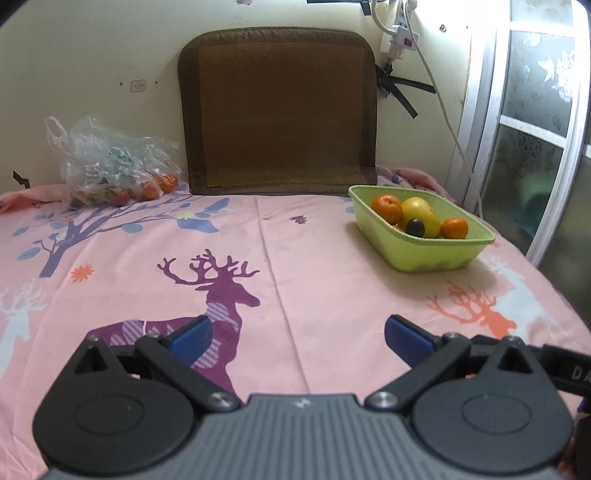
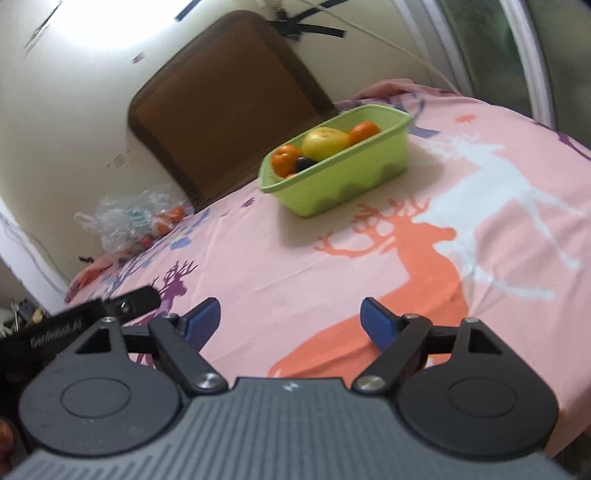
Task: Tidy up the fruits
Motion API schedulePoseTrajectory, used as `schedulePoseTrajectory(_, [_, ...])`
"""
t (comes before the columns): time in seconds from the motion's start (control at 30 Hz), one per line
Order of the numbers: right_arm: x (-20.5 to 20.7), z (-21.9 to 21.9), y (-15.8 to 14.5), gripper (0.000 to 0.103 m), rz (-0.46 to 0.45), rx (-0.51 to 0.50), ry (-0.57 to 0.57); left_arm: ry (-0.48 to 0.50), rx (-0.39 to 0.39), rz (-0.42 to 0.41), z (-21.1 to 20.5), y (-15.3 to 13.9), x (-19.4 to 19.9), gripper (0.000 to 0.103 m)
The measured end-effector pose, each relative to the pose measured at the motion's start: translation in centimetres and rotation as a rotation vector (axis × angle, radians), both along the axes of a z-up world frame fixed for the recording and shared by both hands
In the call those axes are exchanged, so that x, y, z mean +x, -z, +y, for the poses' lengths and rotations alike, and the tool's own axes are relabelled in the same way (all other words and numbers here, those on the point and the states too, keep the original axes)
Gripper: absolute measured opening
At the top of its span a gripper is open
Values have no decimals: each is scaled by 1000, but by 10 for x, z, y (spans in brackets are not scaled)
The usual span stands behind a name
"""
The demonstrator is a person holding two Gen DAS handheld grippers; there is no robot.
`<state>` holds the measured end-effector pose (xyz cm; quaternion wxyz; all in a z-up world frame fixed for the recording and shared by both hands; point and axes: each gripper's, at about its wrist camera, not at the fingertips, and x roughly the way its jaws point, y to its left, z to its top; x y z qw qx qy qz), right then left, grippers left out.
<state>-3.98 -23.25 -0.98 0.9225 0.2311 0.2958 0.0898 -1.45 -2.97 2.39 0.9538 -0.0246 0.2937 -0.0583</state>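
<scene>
A light green tub (image 1: 432,254) stands on the pink deer-print cloth at the right. It holds oranges (image 1: 386,209), a yellow fruit (image 1: 421,214) and a dark plum (image 1: 414,226). The tub also shows in the right wrist view (image 2: 332,181), ahead and slightly left. A clear plastic bag (image 1: 110,166) with more oranges and other fruit lies at the back left by the wall; it also shows in the right wrist view (image 2: 136,221). My left gripper (image 1: 297,334) is open and empty, low over the cloth. My right gripper (image 2: 290,319) is open and empty, well short of the tub.
A brown woven cushion (image 1: 279,110) leans on the back wall. A white cable and power strip (image 1: 400,33) hang at the upper right. A sliding glass door (image 1: 532,122) borders the right side. The cloth's edge (image 2: 576,387) drops off at the right.
</scene>
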Motion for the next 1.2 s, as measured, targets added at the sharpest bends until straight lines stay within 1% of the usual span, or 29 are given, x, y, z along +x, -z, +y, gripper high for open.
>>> schedulePoseTrajectory(0.17, [0, -5, 4, 85, 8, 14, 9, 0, 37, 14, -5, 4, 4, 103])
schedulePoseTrajectory(0.33, [0, -9, 6, 85, 9, 27, 11, -11, 97, 13, -9, 5, 5, 103])
schedulePoseTrajectory(0.4, [0, -9, 6, 85, 9, 28, 11, -9, 108, 9, -10, 5, 5, 103])
schedulePoseTrajectory(0.7, [-1, -10, 6, 86, 8, 32, 7, 3, 104, -19, -7, 4, 1, 103])
schedulePoseTrajectory(0.9, [-1, -9, 5, 86, 7, 31, 8, 1, 121, -50, -8, 1, -3, 103])
schedulePoseTrajectory(1.2, [-2, -9, 5, 86, 7, 31, 8, 7, 116, -45, -7, 1, -3, 103])
